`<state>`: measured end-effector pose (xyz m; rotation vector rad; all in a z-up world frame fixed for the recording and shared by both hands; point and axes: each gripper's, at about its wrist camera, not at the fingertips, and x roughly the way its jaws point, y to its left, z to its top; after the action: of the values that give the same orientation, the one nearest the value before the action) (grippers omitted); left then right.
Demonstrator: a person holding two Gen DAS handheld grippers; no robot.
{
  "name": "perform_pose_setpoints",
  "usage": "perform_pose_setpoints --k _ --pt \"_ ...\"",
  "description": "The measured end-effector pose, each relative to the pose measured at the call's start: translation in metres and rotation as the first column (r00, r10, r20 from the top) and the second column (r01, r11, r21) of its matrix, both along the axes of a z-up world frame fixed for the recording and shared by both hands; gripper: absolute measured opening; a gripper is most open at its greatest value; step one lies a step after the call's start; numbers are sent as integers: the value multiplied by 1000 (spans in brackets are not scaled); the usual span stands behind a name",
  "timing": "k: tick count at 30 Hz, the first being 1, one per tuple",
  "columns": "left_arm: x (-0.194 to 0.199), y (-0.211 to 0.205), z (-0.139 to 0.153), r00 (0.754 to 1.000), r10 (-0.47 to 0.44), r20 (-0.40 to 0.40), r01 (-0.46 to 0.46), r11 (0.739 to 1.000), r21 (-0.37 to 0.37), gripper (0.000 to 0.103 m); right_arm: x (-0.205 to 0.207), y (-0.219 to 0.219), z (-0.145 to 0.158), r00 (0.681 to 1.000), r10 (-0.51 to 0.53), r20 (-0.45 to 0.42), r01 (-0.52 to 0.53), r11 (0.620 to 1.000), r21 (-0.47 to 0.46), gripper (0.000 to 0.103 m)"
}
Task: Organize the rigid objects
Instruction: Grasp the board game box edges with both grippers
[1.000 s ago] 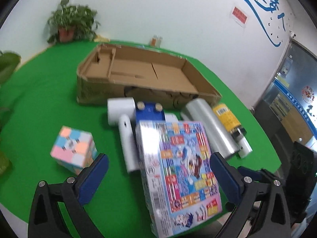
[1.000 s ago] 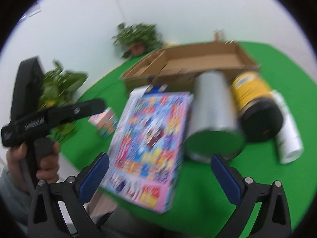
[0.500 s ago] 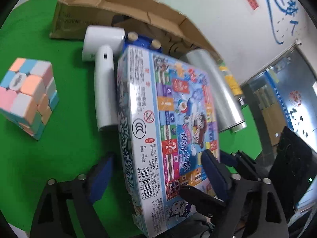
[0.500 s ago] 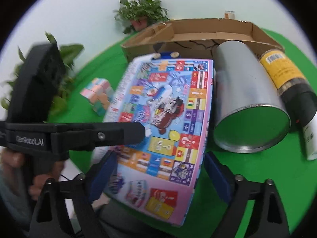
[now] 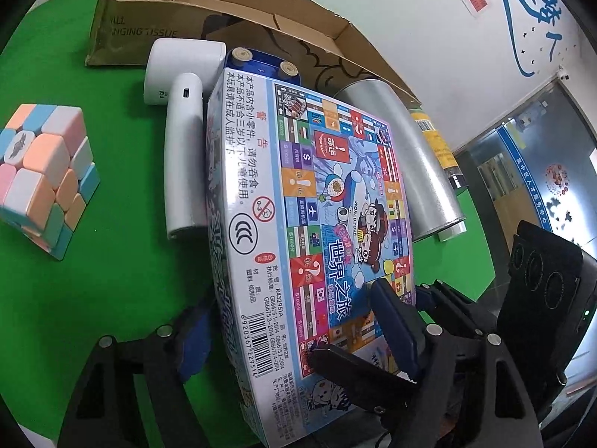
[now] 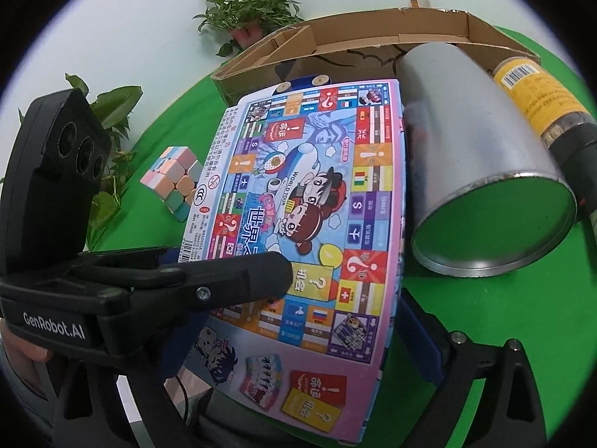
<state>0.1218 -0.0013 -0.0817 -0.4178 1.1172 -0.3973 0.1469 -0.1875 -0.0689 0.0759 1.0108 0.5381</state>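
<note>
Green cloth covers the round table (image 5: 123, 291), with a white wall behind it

Left wrist view: the board game box (image 5: 309, 220) fills the middle, its far end resting on a blue item (image 5: 261, 67) just in front of the open cardboard box (image 5: 209, 0) at 12 o'clock. A white hair dryer (image 5: 183, 142) lies along its 9 o'clock side, with a pastel puzzle cube (image 5: 41, 175) farther out that way. A silver cylinder (image 5: 421, 156) sits at 2 o'clock. The left gripper (image 5: 294, 339) has dropped from above the table onto the box's near end, and its jaws have just been closing. They now straddle that end. The right pad lies on the printed top; the left pad's contact is unclear, so no firm clamp shows

Right wrist view: the same board game box (image 6: 317, 201) lies centre. The silver cylinder (image 6: 481, 171) and a yellow-labelled bottle (image 6: 537, 93) are at 2 o'clock, and a potted plant (image 6: 246, 15) is at 11 o'clock. The right gripper (image 6: 294, 336) has also come in low. Its jaws have just reopened and bracket the near corner without pressing

I judge a two-handed lift toward the cardboard box comes next
</note>
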Motion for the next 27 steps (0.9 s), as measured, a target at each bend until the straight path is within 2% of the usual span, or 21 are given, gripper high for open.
perform_pose_setpoints --k 7,12,18,27 --pt "3 -3 -2 1000 -1 12 1 1000 12 76 0 4 2 1000 -5 0 5 1000 -26 95" --pt "3 0 1 998 -11 66 9 1000 19 76 -4 11 7 999 -22 28 23 999 -42 95" --pt "-8 -7 29 984 -46 170 31 995 90 77 -12 14 21 997 -42 72 44 998 -33 95" --pt "-17 4 65 963 -14 270 -4 998 66 77 -19 18 52 980 -63 190 68 998 -17 95"
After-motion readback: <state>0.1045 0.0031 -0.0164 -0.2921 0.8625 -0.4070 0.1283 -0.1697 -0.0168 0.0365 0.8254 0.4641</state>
